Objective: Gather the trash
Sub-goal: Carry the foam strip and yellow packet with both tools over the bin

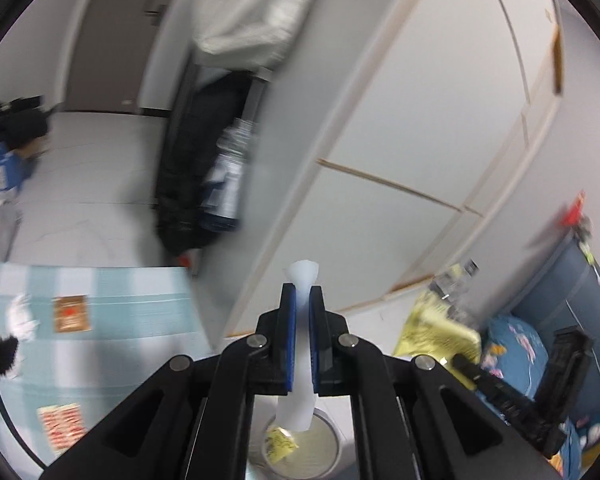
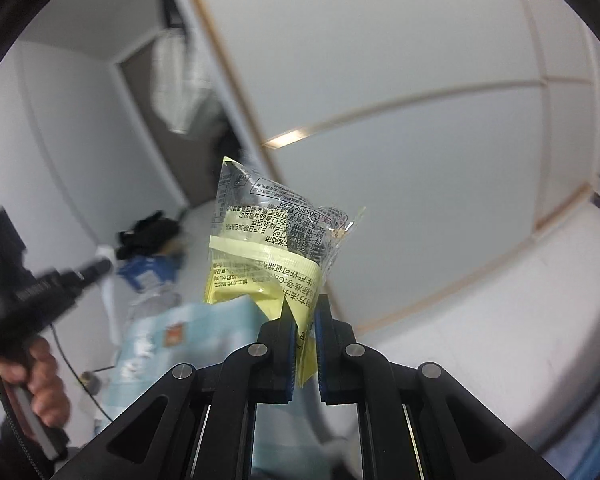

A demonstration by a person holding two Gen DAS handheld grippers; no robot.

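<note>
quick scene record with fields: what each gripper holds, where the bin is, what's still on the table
left gripper: shut on a white paper strip
right gripper: shut on a yellow and clear wrapper
bin: below the left gripper, round, a yellow scrap already inside
table: light blue checked cloth, with a brown packet and a red-and-white packet on it
sharpness: both views blurred

White cabinet doors close ahead block passage; open floor left; round bin below, unobstructed.
</note>
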